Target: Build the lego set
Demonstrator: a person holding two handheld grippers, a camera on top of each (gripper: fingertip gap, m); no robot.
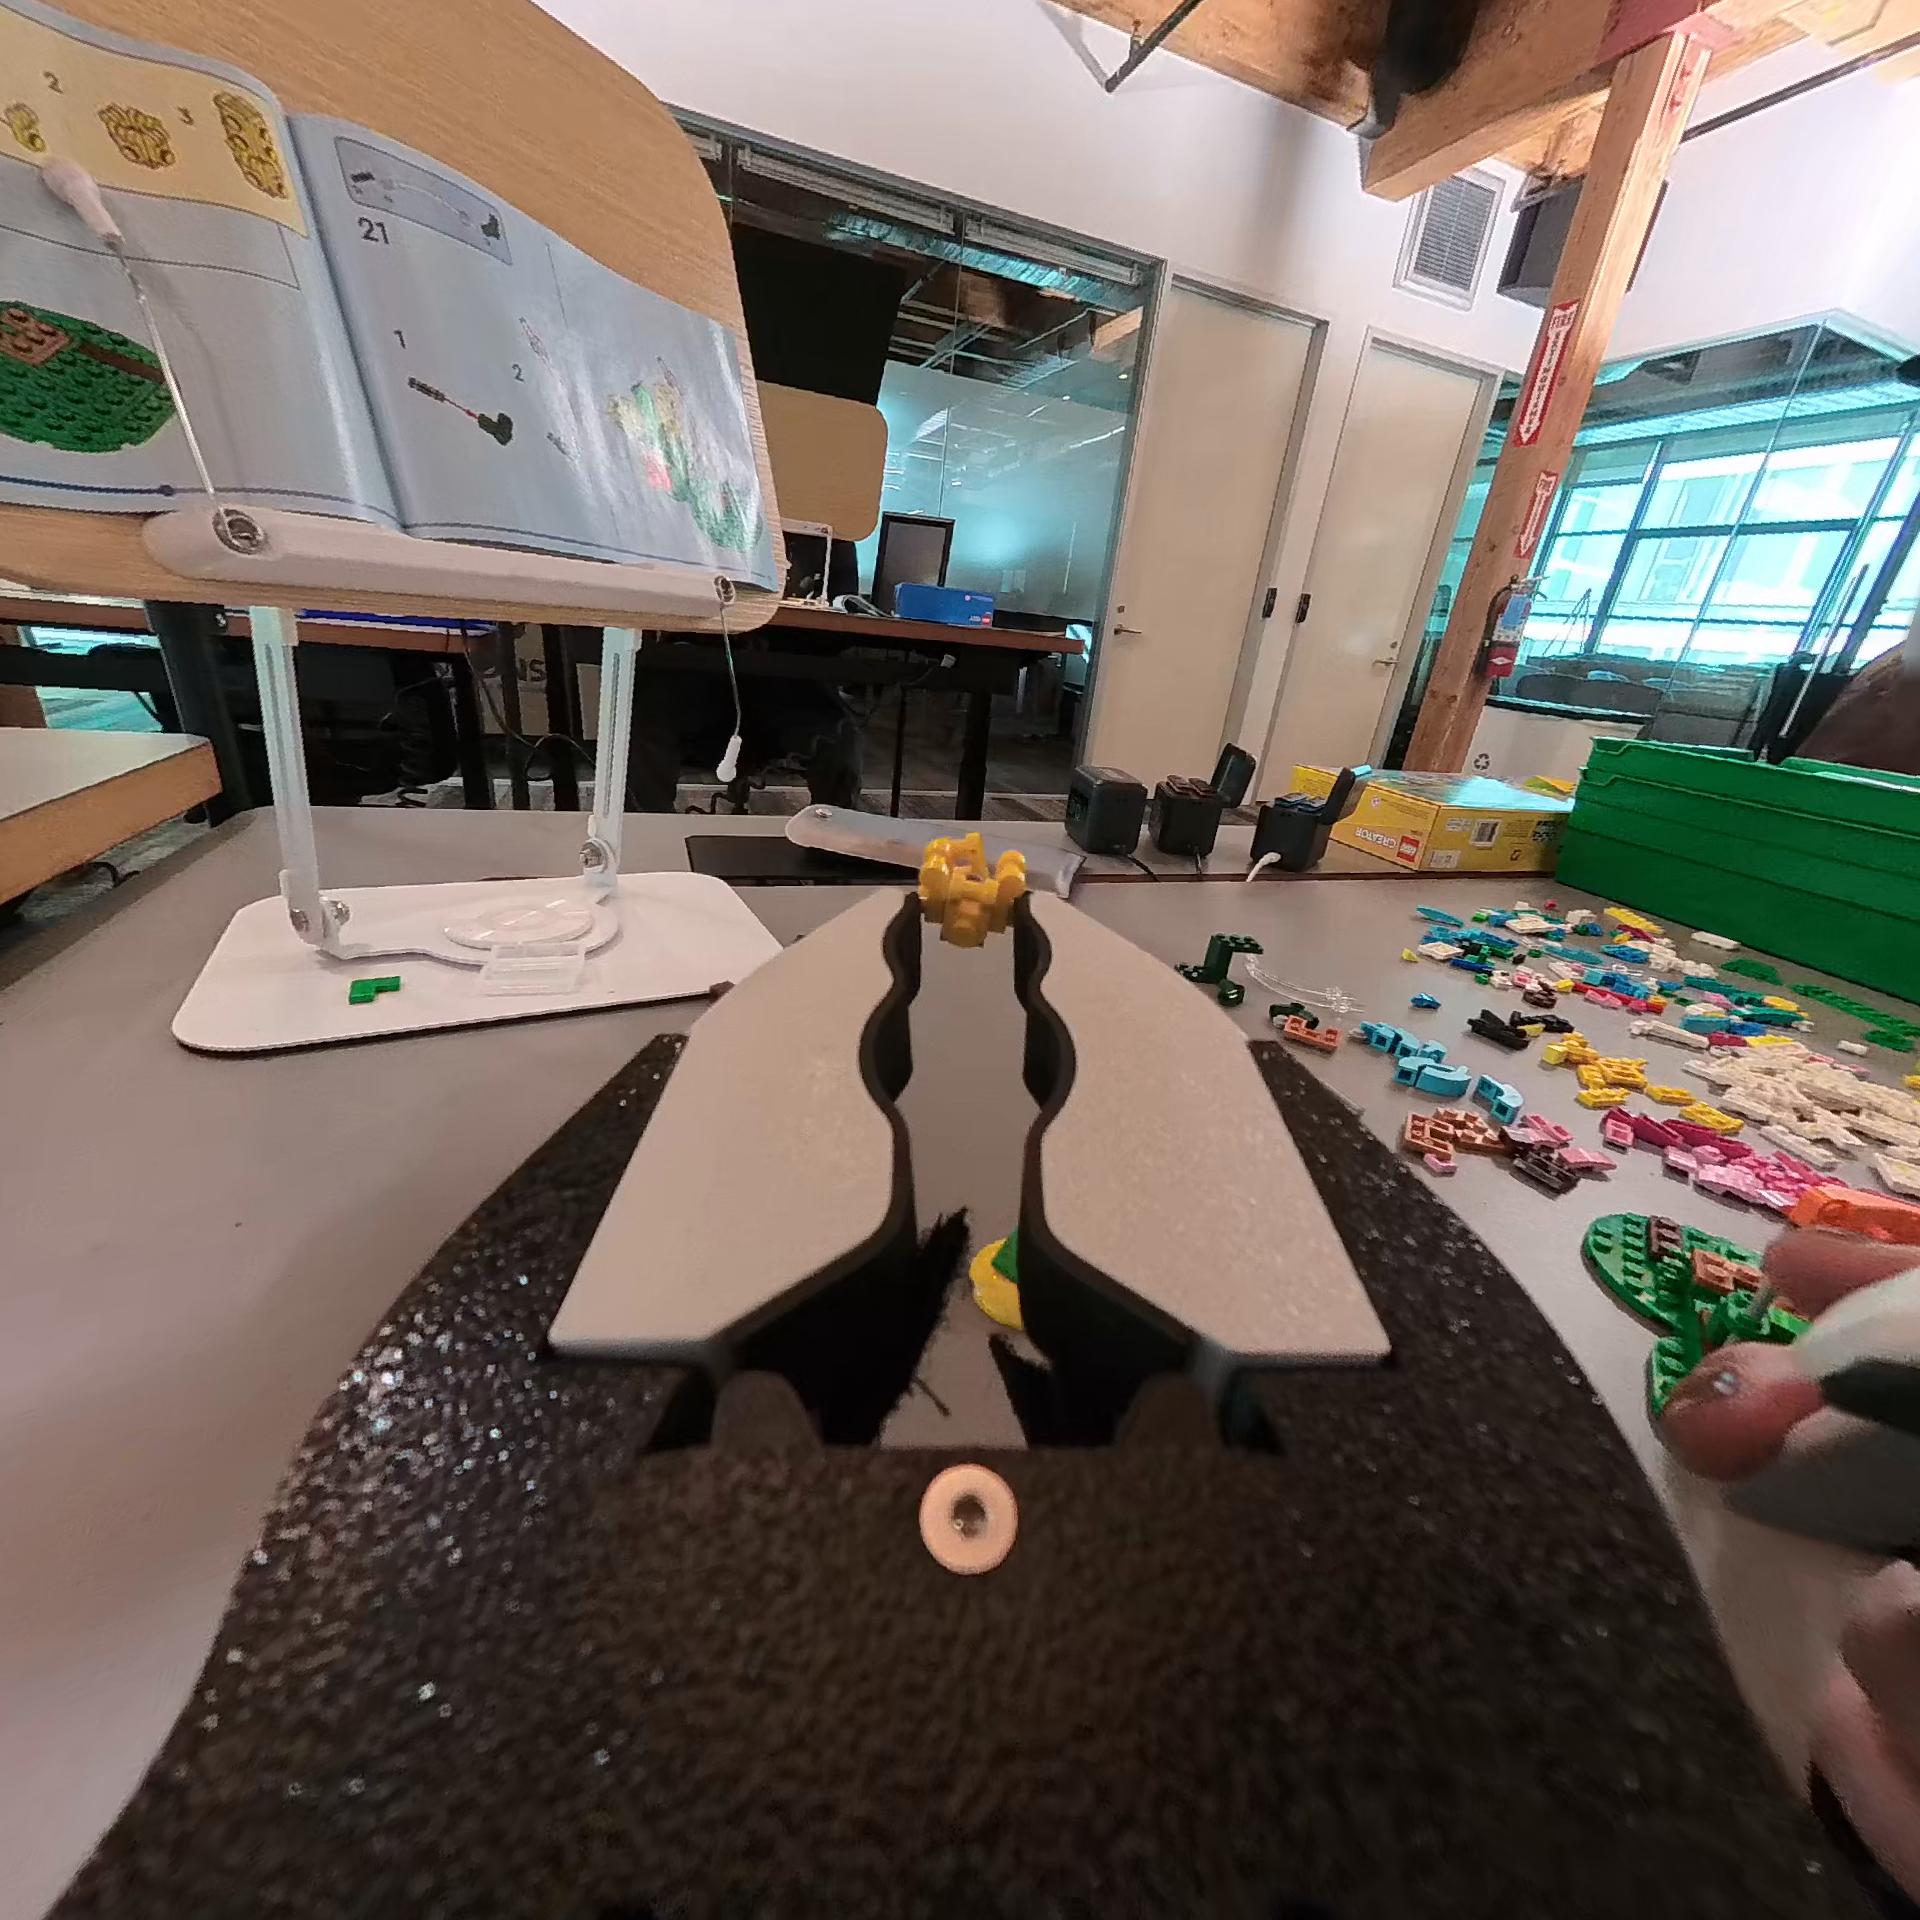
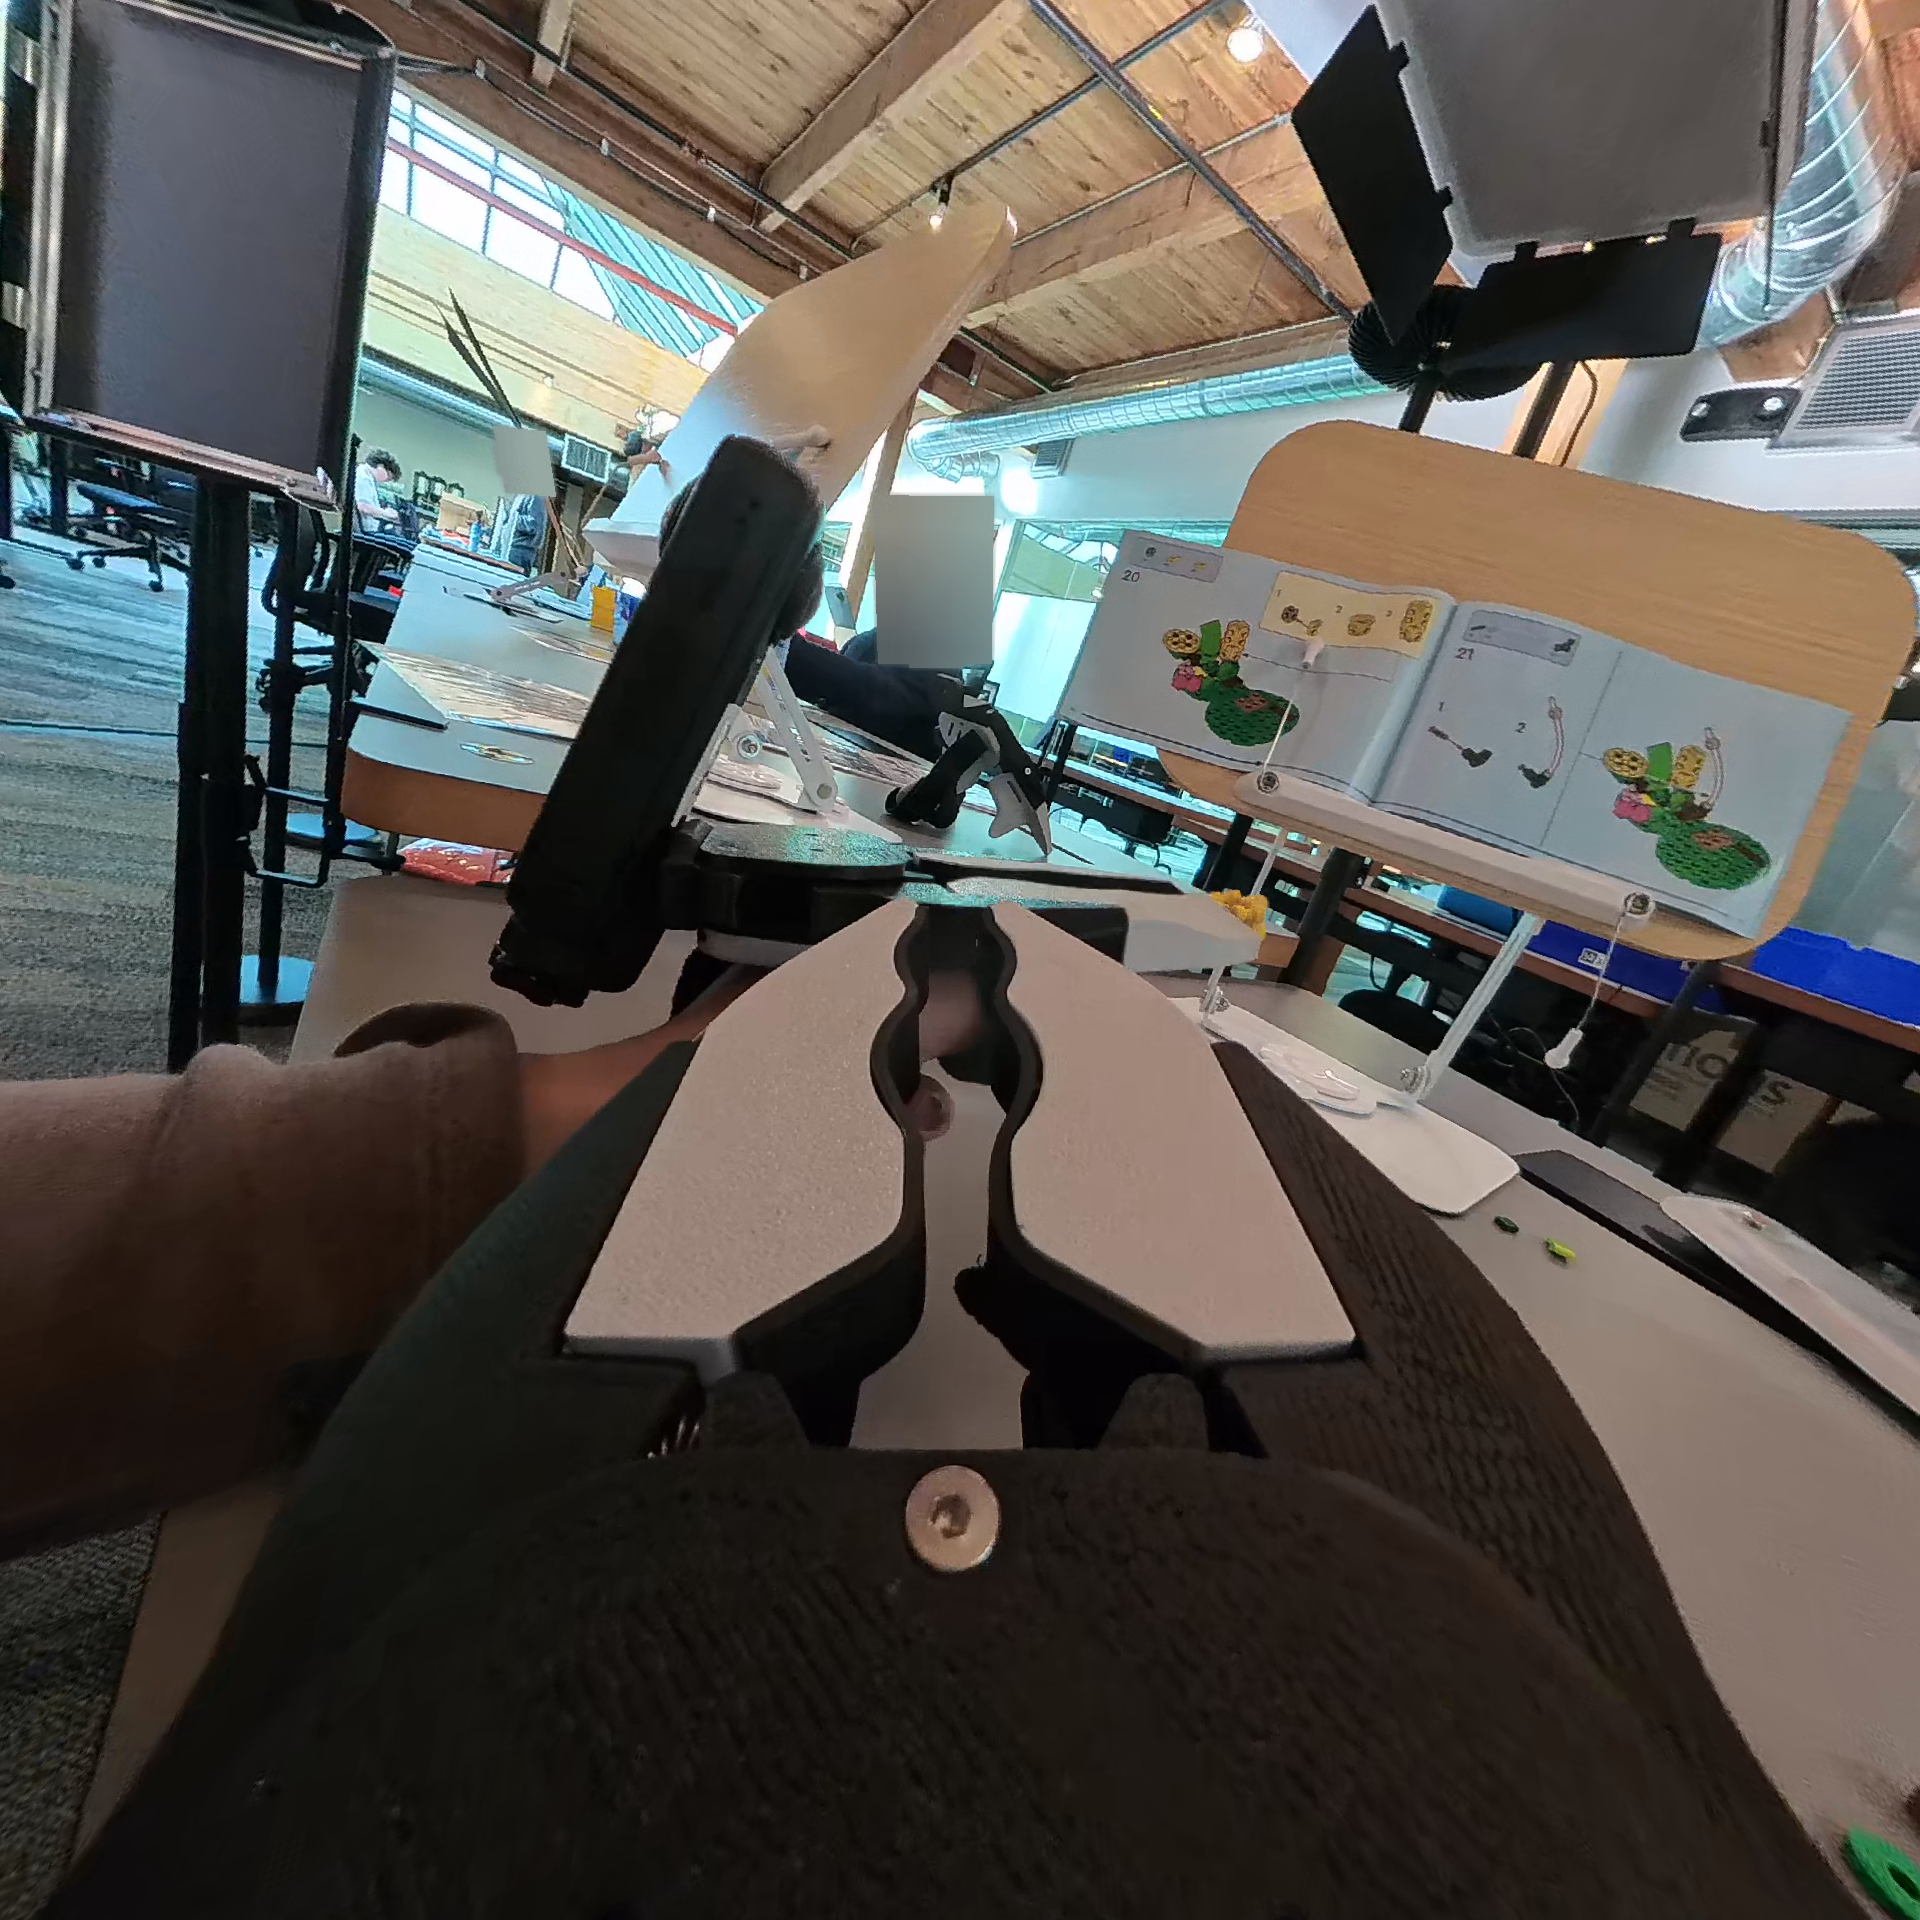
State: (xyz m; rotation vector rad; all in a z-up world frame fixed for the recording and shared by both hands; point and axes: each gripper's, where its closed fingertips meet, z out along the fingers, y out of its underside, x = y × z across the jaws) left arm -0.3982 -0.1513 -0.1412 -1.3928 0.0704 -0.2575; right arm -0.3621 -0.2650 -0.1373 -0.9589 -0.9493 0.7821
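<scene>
In the left wrist view the left claw (image 1: 971, 904) is closed on a small yellow lego cluster (image 1: 968, 889), pinched at the fingertips and held up above the grey bench (image 1: 436, 1164). Toward the bench's right side lie the loose lego pieces (image 1: 1621, 1049), spread in a colourful scatter, with the round green base plate (image 1: 1688, 1283) nearer the front right edge, partly behind a hand (image 1: 1808, 1351) that enters from the right. The instruction booklet (image 1: 395, 343) stands open on a white stand (image 1: 468, 956) at the far left of the bench, and a stack of green trays (image 1: 1745, 862) sits at the far right. In the right wrist view the right claw (image 2: 954, 920) points at the left gripper, which shows side-on just ahead; its fingers are nearly together at the tips, and I cannot tell whether anything is held between them. The booklet shows again to the right, open at the same pages. The step in hand seems to be building the yellow flower sub-assembly. Next, I judge, the right claw must align with the cluster and add a piece or press it firm while the left holds steady.
</scene>
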